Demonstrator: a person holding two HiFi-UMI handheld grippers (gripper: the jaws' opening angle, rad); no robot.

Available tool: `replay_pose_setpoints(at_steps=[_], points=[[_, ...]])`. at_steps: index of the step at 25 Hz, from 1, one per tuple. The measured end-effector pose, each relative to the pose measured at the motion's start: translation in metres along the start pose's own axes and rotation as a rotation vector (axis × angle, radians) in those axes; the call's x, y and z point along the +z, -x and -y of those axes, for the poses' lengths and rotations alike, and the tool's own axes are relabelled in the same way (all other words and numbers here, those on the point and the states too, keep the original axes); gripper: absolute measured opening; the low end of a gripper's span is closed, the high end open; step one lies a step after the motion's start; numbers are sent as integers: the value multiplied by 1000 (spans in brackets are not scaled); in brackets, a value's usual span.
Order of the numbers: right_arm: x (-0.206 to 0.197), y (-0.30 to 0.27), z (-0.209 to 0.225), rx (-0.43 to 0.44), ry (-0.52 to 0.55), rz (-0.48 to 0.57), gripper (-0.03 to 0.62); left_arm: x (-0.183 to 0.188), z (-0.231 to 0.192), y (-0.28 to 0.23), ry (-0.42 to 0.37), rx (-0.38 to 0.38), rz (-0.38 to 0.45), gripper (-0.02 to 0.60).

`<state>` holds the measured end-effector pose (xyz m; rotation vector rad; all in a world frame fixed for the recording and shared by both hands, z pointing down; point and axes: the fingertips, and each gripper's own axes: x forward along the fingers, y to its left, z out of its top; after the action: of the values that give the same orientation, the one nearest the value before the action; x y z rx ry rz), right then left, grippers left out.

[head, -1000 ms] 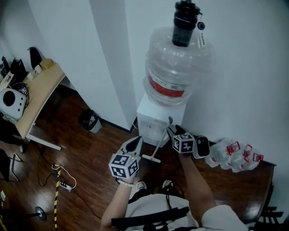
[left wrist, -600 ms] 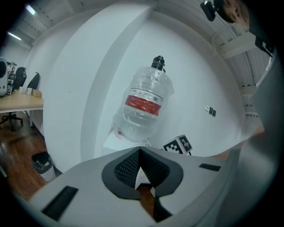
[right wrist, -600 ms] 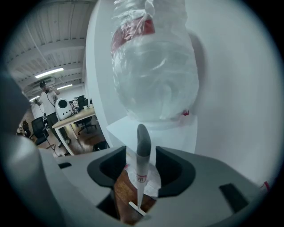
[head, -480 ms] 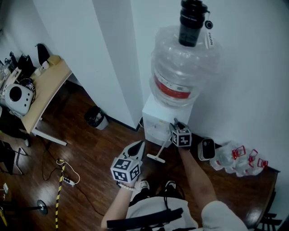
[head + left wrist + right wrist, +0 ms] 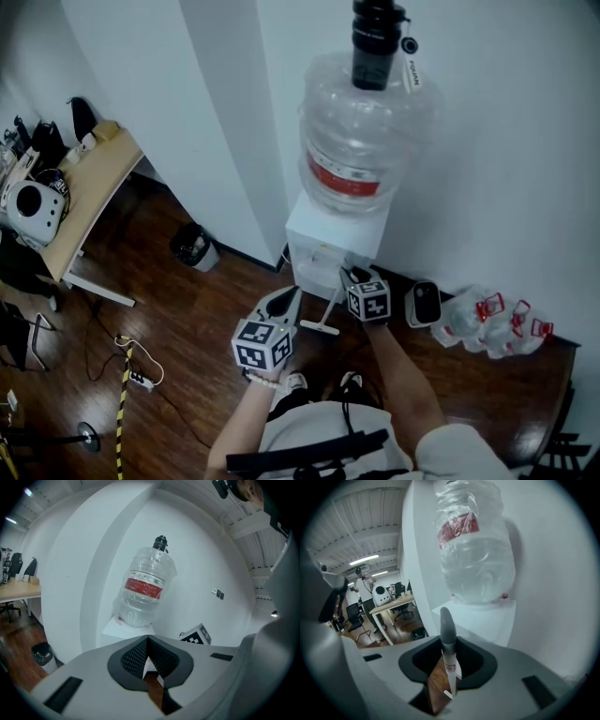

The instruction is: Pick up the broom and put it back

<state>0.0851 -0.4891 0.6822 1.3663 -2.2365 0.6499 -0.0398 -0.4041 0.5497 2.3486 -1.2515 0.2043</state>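
By the water cooler (image 5: 323,239) at twelve o'clock, right gripper (image 5: 349,274) jaws, just closing, clamp the broom (image 5: 329,307) near its handle top; left gripper (image 5: 149,660) jaws meet, empty. Held so high, its head could swing into the cooler.

A white water dispenser (image 5: 323,239) stands against the wall at the centre of the frame, with a large clear bottle (image 5: 361,141) bearing a red label on top. At the upper left, a wooden counter (image 5: 89,202) carries a round white device (image 5: 33,204). A black bin (image 5: 192,250) sits on the dark wooden floor (image 5: 187,319), and crumpled clear bottles (image 5: 492,323) lie at the right.
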Motion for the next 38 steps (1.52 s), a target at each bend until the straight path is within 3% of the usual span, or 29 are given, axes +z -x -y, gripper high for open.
replay_pose_setpoints(at_steps=[6,14,26,30,38], points=[[4,52,-21,49,64,14,120,3,16,-10,-24,-23,-10,-6],[90,127,-41,106,129,66,120,14,26,-26,-80,-3,-37,-6],[223,233,-78,200,185,282,118,109,74,-19,-157,-42,70,-6],[230,233,-86,204,215,286,118,111,70,-16,-148,-39,78,-6],[205,209,-77,192,210,233,120,104,62,-16,-135,-30,72,-6]])
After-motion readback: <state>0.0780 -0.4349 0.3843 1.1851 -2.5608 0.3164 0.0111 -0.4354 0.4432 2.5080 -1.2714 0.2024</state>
